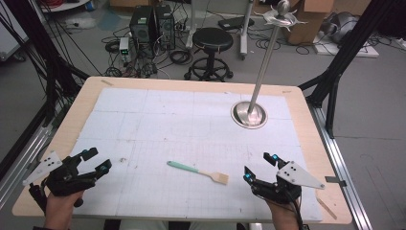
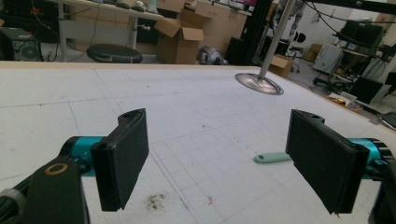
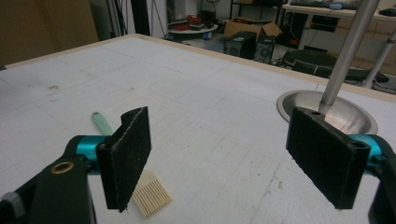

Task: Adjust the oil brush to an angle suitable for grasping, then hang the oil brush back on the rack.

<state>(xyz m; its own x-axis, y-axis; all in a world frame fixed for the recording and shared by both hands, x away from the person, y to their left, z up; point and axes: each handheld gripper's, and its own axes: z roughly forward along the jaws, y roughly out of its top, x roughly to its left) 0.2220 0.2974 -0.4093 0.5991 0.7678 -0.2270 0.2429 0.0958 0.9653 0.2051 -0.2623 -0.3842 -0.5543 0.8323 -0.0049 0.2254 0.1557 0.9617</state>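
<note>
One pastry brush (image 1: pixel 197 172) lies near desk's front edge, btwn left gripper (image 1: pixel 97 161) & right gripper (image 1: pixel 257 167), both jaws wide apart, empty; no legible writing.

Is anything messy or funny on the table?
Mostly tidy. A small dark smudge dirties the white mat near the left gripper. The brush lies flat and slanted, untouched.
</note>
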